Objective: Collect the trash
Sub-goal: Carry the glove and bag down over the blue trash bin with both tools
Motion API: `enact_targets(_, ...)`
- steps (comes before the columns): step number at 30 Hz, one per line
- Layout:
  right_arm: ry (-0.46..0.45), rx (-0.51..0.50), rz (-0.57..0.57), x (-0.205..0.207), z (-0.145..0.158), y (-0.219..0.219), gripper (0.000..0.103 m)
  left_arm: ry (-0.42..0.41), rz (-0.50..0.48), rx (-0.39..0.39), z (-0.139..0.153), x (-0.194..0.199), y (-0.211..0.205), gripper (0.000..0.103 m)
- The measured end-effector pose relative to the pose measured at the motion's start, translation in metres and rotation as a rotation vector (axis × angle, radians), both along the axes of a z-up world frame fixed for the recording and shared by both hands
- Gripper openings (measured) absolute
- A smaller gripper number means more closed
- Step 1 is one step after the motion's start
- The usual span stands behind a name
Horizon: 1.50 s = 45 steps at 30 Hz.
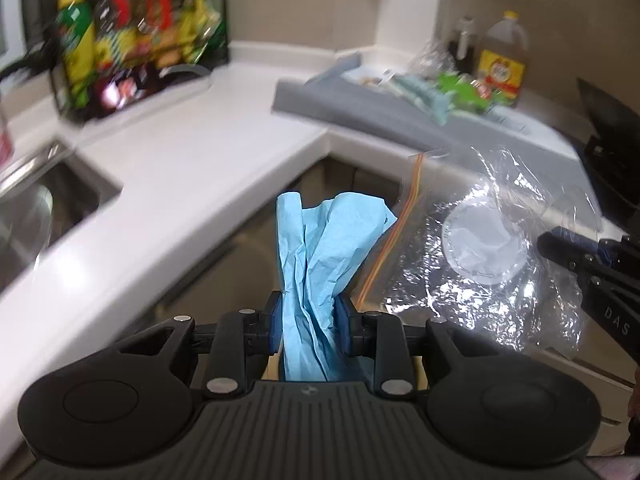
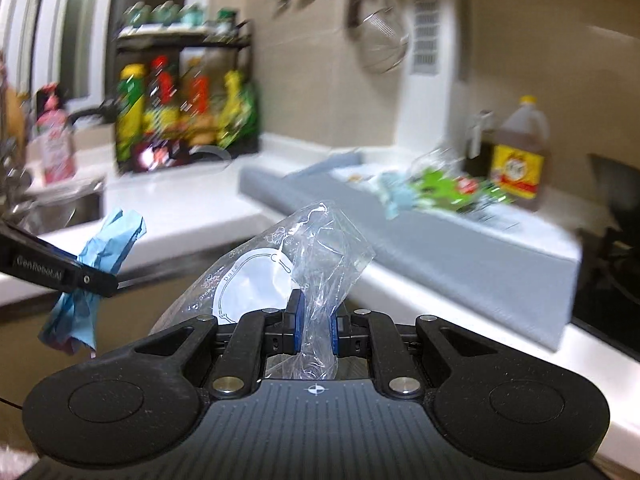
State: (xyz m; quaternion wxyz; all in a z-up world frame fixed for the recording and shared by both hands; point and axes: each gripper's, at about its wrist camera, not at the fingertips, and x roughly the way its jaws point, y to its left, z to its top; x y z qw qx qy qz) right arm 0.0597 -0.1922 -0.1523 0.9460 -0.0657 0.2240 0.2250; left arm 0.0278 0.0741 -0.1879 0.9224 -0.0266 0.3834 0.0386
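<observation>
The blue paper (image 1: 320, 264) stands crumpled between the left claw's (image 1: 308, 326) pads, jaws nearly closed, clamped on it, off the counter (image 1: 192, 168) edge. At its 3 o'clock, the clear bag (image 2: 320, 264) is pinched in the right claw (image 2: 314, 330), jaws narrow. More trash (image 1: 452, 88) lies on the grey mat (image 1: 360, 116) at 1 o'clock, by the oil jug (image 1: 504, 56)

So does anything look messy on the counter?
Yes. A jumble of wrappers, green ones and clear plastic, lies strewn on the gray mat beside the oil jug. It looks like loose trash; blur hides what each piece is.
</observation>
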Motion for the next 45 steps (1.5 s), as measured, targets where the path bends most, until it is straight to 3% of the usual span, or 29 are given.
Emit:
enact_targets(4,0.023,-0.041,0.046,-0.006,-0.005,0.019,0.014,0.041,0.017,-0.032,-0.016,-0.011,0.007,0.03)
enact_targets(10,0.036,-0.068,0.071,-0.009,-0.006,0.031,0.014,0.022,0.0,-0.017,-0.011,-0.016,0.006,0.03)
enact_targets(45,0.07,-0.088,0.089,0.0,-0.01,0.032,0.014,0.035,-0.024,-0.007,-0.014,-0.011,-0.003,0.03)
